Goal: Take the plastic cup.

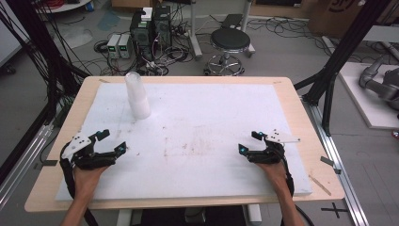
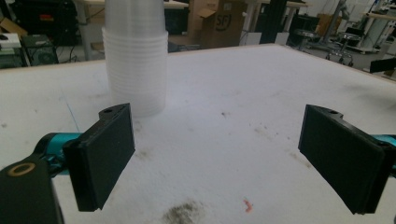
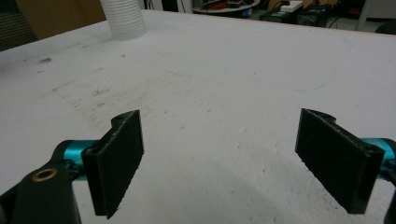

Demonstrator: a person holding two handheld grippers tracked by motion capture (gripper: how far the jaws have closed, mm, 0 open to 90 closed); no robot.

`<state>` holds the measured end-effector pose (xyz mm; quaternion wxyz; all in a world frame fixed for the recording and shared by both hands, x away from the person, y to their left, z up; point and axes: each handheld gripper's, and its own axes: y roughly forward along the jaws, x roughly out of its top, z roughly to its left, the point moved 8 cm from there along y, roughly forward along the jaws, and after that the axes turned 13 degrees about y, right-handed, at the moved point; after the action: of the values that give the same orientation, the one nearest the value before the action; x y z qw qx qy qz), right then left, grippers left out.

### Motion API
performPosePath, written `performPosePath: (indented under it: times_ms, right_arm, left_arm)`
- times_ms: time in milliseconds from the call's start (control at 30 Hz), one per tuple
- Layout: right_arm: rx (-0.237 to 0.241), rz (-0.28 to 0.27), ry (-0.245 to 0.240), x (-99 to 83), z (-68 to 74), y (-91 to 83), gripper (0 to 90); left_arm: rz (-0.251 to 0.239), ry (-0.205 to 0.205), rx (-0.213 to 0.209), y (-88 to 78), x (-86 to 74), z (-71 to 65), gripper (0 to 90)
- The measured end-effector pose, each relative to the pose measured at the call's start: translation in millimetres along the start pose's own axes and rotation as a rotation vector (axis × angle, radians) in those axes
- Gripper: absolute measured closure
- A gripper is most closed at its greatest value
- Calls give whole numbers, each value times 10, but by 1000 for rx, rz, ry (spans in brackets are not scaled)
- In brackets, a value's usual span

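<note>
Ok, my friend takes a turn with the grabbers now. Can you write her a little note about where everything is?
Left gripper: open, nothing between its fingers, low over the white board.
Right gripper: open too, nothing held, at the board's right side.
Stack of clear plastic cups: stands upright at the far left of the board, nearer the left gripper and apart from both.
Done: nothing to see yet; the stack is untouched.
Left: probably reach for the stack with the left gripper.

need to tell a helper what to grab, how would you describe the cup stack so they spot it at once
Start at the white board covering the wooden table. On its far left part stands the stack of cups, upright, clear plastic, nested with ribbed rims. It is the lone tall thing on the board.
</note>
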<state>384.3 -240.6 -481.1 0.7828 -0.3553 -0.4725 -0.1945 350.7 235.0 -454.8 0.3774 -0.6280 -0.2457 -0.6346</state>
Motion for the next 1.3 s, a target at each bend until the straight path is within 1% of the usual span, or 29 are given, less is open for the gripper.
performPosePath:
  times_ms: [67,167,267,333,467,500,633,667,733,900,1000,1067,1100,1300]
  right_arm:
    - [0,4,4,0,-6,4,153]
    - [0,6,8,3,-14,7,153]
    - [1,7,8,2,-13,8,153]
    - [-1,6,5,2,-13,9,153]
    - [-1,10,12,-2,-6,7,153]
    - [-3,6,7,2,-12,9,153]
    - [-1,7,6,1,-14,9,153]
    - [0,12,15,-3,-6,8,153]
    - [-1,12,12,-4,-8,8,153]
    - [-6,14,9,-5,-7,10,153]
    - [-8,13,8,-5,-7,9,153]
    - [-7,8,10,-2,-8,8,153]
    - [-7,4,8,1,-12,6,153]
    - [-4,-2,13,4,-14,-1,153]
  left_arm:
    - [-9,3,-8,-19,98,49,105]
    - [-14,34,-12,-41,255,131,105]
    - [-30,52,-15,-38,429,217,105]
    - [-31,65,-23,-17,543,271,105]
    - [-40,75,-33,48,769,389,105]
    - [-38,80,-35,68,815,423,105]
    - [-36,70,-61,149,977,548,105]
    - [-39,75,-65,167,1014,580,105]
    - [-37,80,-69,208,1078,645,105]
    - [-27,77,-101,326,1208,771,105]
    - [-8,84,-120,401,1258,835,105]
    - [-7,81,-134,447,1294,874,104]
    - [1,80,-140,474,1311,896,104]
    - [38,103,-178,635,1452,1008,104]
